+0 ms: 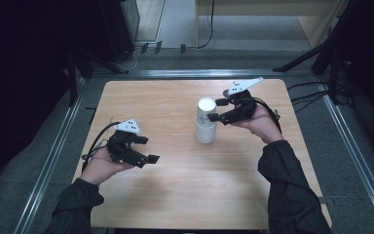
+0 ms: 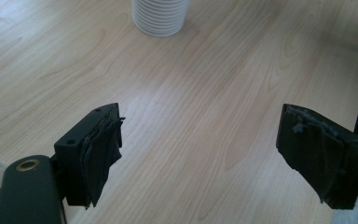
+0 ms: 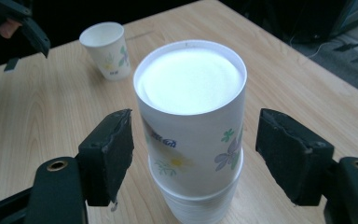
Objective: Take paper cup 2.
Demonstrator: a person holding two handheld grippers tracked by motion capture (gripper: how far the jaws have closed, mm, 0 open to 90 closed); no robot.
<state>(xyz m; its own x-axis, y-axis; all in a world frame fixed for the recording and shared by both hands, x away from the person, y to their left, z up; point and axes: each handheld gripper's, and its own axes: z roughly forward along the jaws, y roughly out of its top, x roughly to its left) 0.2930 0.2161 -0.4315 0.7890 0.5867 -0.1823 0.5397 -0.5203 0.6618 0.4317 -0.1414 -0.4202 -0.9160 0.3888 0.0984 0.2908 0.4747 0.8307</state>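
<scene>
Right gripper lined up on the top cup of the upside-down stack, jaws spread and not yet touching.

The stack stands right of the tabletop's middle, toward its far edge. Its top cup sits raised, only partly nested on the ones below, so its flowered wall is free to grip. That looks like why the jaws are set one on each side of it, with a gap on both sides. The left gripper waits near the left edge with its jaws wide apart over bare wood and nothing between them, leaving the way clear. A single upright cup stands apart from the stack, well out of the way. Nothing blocks a straight lift.
</scene>
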